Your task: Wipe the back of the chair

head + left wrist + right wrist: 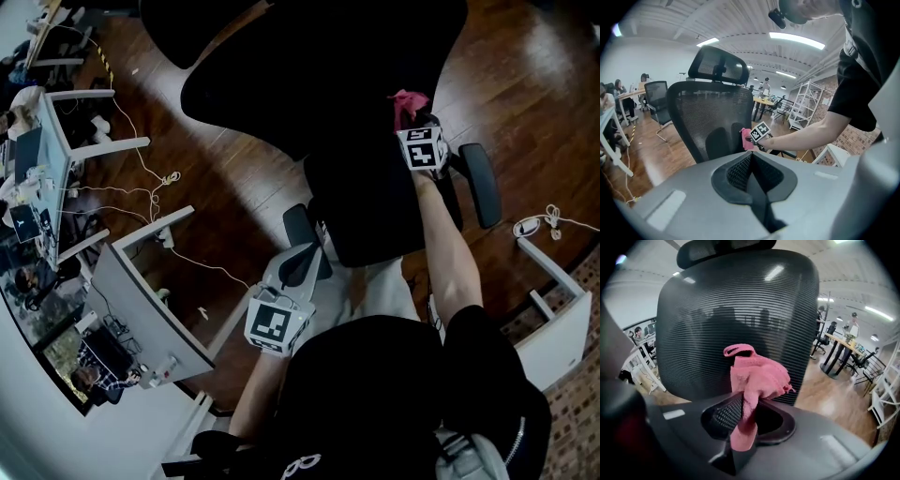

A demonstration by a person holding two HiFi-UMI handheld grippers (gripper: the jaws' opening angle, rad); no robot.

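The black mesh chair back [740,319] fills the right gripper view, with its headrest [719,65] on top. My right gripper [745,404] is shut on a bunched pink cloth [757,376], and the cloth sits against the lower mesh. From above, the right gripper [419,136] and pink cloth [409,105] are at the chair back's right side [375,197]. My left gripper [751,157] is shut with nothing in it and hangs back from the chair, near the person's body [298,265]. It looks at the mesh [708,122] and the cloth [746,139].
The chair stands on a dark wooden floor [225,178] with loose cables [150,178]. White desks [141,309] line the left, and a white frame [553,309] stands at the right. Other office chairs [658,101], tables and people are further back in the room.
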